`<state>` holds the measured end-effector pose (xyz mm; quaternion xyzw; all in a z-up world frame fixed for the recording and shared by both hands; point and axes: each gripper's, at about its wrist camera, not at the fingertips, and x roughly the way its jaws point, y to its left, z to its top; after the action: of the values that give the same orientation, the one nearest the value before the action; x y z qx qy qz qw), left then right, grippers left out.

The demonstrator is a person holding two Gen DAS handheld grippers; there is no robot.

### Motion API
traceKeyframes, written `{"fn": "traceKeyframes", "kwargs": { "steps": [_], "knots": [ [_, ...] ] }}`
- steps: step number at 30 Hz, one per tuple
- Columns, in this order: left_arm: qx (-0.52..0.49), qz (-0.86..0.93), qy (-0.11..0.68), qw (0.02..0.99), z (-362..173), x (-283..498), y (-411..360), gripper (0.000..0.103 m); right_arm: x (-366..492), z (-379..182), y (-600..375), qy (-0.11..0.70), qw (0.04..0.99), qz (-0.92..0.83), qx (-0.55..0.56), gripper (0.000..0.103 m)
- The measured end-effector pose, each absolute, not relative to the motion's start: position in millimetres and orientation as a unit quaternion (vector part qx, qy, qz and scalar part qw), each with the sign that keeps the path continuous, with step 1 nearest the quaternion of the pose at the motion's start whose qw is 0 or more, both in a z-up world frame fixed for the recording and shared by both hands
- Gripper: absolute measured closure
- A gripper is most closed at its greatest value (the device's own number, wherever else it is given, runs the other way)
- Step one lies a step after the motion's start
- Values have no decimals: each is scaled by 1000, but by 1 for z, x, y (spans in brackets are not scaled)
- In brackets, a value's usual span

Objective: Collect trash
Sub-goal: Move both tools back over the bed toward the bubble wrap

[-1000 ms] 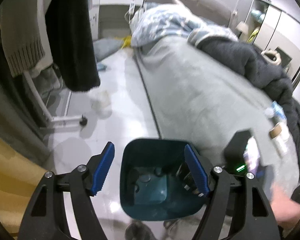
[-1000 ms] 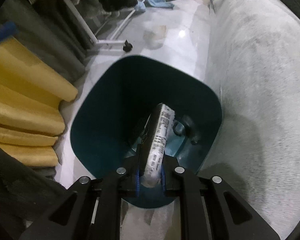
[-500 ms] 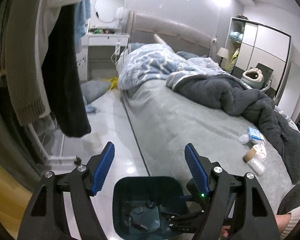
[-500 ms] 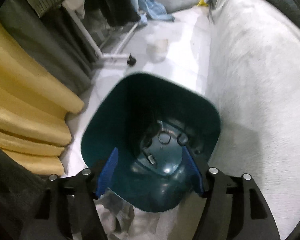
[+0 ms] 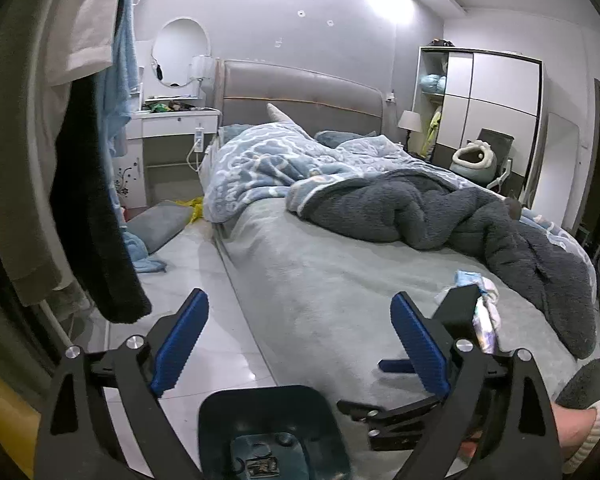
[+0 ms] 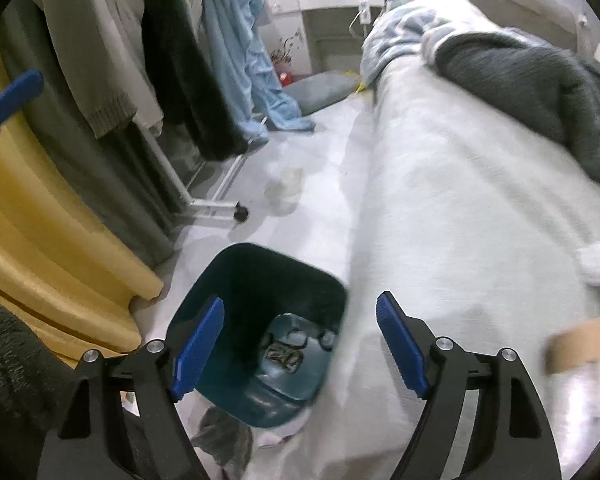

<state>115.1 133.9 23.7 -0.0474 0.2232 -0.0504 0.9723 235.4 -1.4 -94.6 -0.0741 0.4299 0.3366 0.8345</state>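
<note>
A dark teal trash bin (image 5: 228,412) stands on the floor beside the bed, low in both views. My left gripper (image 5: 300,346) hangs above it, its jaws opening with nothing between them. My right gripper (image 6: 300,346) is over the bin's (image 6: 236,280) right edge, jaws also opening and empty. A dropped packet (image 6: 284,354) lies on the bin's bottom. Crumpled wrappers (image 5: 486,304) lie on the grey bed sheet (image 5: 340,280), partly hidden behind the right gripper's body. In the right wrist view a cardboard roll (image 6: 580,344) and a white wrapper (image 6: 598,262) show blurred.
A clothes rack (image 6: 204,200) with hanging garments (image 5: 92,200) lines the left. Yellow fabric (image 6: 40,248) lies beside the bin. A dark fleece blanket (image 5: 440,216) and blue quilt (image 5: 268,160) cover the bed's far part. A grey pillow (image 5: 160,224) lies on the floor.
The right gripper opened and dropped the white packet into the bin, then rose. The left gripper rose, tilted up toward the bed and opened wider.
</note>
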Motion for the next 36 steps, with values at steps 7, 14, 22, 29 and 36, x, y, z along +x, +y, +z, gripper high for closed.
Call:
{"fn": "traceKeyframes", "kwargs": {
  "steps": [7,14,22,29,36],
  "knots": [
    [-53,-89,217,971,30,123,99,8,237,-66,-59,401,857,321,-50,21],
    [-48,-128,221,966,27,131,64,7,237,-54,-111,382,875,295,-33,20],
    [-14,-173,240,955,17,138,12,7,246,-62,-166,385,887,255,3,17],
    [15,-212,265,940,1,143,-28,7,249,-70,-196,396,889,228,25,17],
    [38,-248,296,922,-18,149,-60,7,254,-88,-218,413,883,218,41,17]
  ]
}}
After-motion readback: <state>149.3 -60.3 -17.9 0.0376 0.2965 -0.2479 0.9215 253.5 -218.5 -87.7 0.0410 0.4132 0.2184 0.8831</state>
